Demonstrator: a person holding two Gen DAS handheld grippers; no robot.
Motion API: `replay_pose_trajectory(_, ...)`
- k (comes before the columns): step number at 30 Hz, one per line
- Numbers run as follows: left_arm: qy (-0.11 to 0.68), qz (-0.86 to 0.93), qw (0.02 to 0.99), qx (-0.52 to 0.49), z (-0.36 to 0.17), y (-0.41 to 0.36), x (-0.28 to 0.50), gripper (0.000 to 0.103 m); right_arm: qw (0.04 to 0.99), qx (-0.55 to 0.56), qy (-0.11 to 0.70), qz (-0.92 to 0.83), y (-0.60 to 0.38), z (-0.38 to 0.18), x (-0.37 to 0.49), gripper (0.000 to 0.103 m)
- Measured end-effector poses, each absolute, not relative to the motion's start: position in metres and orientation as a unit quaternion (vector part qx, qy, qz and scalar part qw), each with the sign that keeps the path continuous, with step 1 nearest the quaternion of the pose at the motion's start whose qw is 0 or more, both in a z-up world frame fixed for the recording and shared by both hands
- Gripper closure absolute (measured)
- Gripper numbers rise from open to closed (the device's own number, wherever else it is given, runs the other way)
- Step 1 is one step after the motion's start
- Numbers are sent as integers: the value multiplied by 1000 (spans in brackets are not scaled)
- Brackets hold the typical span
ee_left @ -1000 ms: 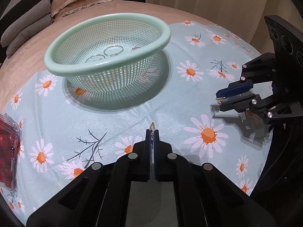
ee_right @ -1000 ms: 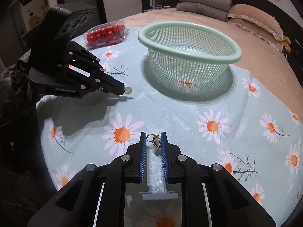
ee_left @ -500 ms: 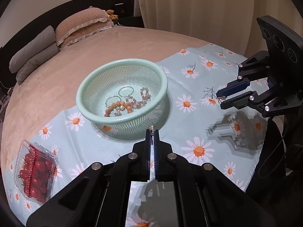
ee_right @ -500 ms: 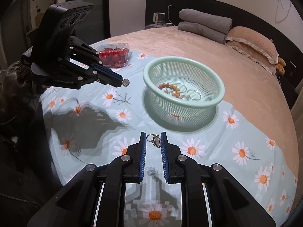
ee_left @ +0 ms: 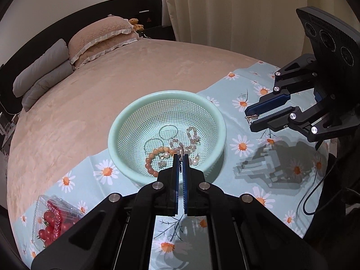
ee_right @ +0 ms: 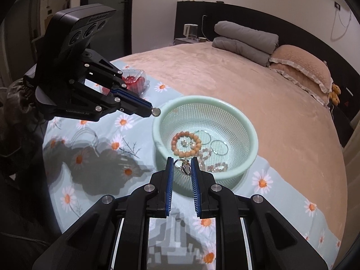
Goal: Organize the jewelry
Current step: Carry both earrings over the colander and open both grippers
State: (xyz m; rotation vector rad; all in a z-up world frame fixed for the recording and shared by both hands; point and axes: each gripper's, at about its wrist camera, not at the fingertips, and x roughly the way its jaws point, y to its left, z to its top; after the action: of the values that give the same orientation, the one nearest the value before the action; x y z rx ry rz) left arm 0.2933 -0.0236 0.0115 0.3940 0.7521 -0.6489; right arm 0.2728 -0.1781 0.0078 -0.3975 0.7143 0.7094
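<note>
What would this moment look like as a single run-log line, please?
left gripper: shut on small earring | right gripper: pinching ring-shaped jewelry piece | both raised near green basket | basket holds bracelets, rings

Mint green plastic basket full of small holes. Light blue cloth with white and orange daisies. Orange round bead bracelet. Red little tomatoes.

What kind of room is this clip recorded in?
Most likely a bedroom: the work happens on a bed with pillows against a dark headboard and folded grey blankets stacked nearby.
</note>
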Motion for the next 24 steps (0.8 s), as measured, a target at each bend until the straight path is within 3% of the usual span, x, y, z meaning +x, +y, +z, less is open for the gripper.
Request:
replay_pose_trajectory(15, 397, -297, 842, 211, -37, -32, 352, 99, 862, -171, 349, 325, -174, -35, 351, 87)
replay_pose_trajectory(17, 388, -288, 850, 211, -36, -33, 353, 81, 872, -168, 340, 309, -178, -37, 353, 78)
replay_pose_trajectory(19, 365, -265, 867, 210, -31, -32, 349, 13, 884, -160, 329, 291, -185, -37, 352, 48)
replay_pose_trajectory(20, 348, -251, 878, 211, -27, -30, 346, 7, 889, -156, 325, 282, -188, -36, 351, 40)
replay_pose_trajectory(21, 338, -248, 884, 207, -23, -27, 343, 8, 895, -149, 320, 272, -192, -35, 349, 28)
replay_pose_trajectory(24, 337, -240, 890, 191, -15, -22, 336, 6, 905, -127, 305, 269, -193, -29, 341, 19)
